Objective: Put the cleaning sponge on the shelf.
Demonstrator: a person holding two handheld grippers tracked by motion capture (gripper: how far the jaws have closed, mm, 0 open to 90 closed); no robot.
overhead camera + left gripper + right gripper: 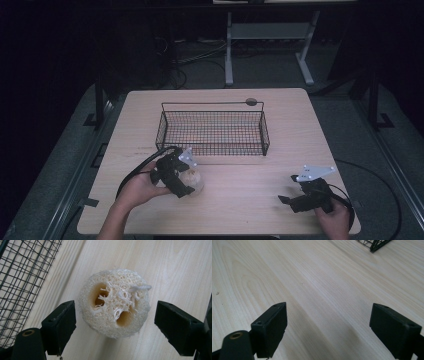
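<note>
The left hand-held gripper (115,322) straddled the loofah (115,302), jaws spread, ungrasped; the right hand-held gripper (328,327) waited released; the wire basket (213,131) apparently held nothing.

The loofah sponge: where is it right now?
The loofah sponge lies on the table's near-left part, just in front of the wire basket, between the open left tongs, not yet gripped.

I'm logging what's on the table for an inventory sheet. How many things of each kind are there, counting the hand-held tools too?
Loofah sponge: 1
Wire basket: 1
Hand-held grippers: 2, the left gripper with its claw open around the sponge, the right gripper with its claw open over bare wood
Total: 4
</note>
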